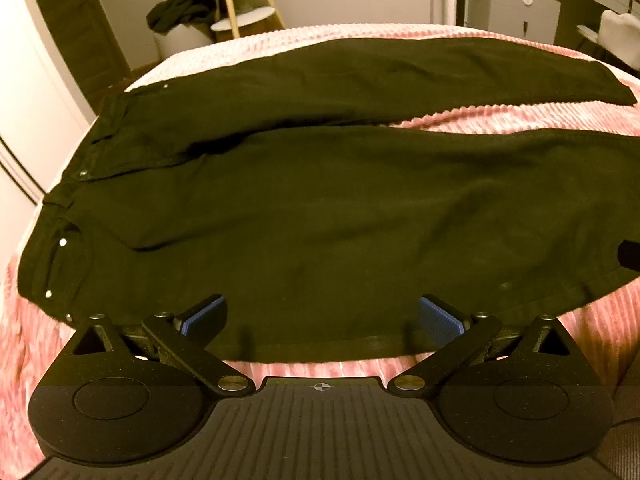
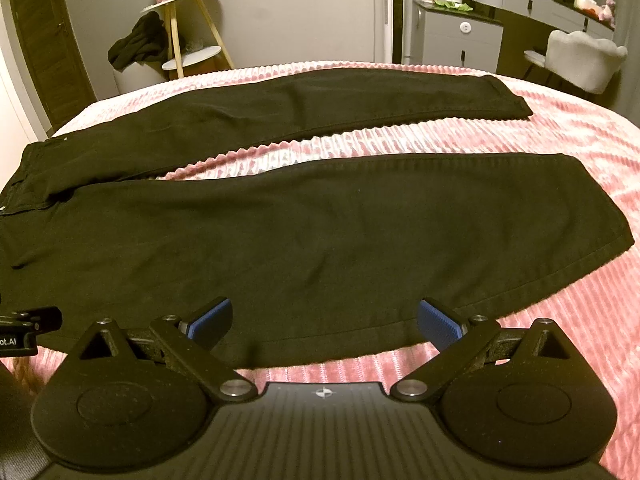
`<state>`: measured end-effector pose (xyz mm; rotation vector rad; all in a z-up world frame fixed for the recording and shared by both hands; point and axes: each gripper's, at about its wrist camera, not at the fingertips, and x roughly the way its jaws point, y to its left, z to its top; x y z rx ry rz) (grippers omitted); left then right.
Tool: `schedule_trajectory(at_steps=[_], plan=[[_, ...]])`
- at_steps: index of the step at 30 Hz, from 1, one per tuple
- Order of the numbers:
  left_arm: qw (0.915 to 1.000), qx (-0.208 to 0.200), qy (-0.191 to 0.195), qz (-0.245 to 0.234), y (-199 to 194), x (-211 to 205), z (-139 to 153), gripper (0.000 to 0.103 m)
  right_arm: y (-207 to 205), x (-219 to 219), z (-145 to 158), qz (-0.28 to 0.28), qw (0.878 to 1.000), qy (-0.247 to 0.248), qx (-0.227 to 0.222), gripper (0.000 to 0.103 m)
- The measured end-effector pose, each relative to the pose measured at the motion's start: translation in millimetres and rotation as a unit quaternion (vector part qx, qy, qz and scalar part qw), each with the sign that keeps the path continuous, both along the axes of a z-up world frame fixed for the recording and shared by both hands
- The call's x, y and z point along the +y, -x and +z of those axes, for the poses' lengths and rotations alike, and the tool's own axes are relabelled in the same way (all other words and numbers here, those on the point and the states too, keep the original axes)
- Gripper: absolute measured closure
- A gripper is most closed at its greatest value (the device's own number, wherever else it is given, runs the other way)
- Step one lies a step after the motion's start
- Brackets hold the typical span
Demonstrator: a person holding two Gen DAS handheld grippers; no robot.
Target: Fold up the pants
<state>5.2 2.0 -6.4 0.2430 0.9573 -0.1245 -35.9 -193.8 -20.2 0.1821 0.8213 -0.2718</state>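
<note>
Pants (image 1: 320, 208) lie flat on the pink blanket (image 2: 560, 320), legs apart. Left gripper (image 1: 322, 318) and right gripper (image 2: 324, 322) are wide open, holding nothing, tips over the near leg.

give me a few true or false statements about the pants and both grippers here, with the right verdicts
1. The black denim pants lie spread flat on the pink ribbed bedspread. True.
2. The two legs are already folded onto each other. False: they lie apart, with a strip of bedspread between them.
3. The left gripper is open above the near leg's edge. True.
4. The right gripper is shut on the hem. False: its blue pads are wide apart and hold nothing.
5. The waistband is toward the left in the left wrist view. True.
</note>
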Motion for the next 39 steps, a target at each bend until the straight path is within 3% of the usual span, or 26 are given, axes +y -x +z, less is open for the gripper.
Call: schedule_trajectory(at_steps=[39], plan=[[1.0,0.008,0.003,0.0,0.6,2.6,-3.6,0.0,-1.9,-4.4,-2.4,-0.003,1.0,-0.014,0.005,0.004]])
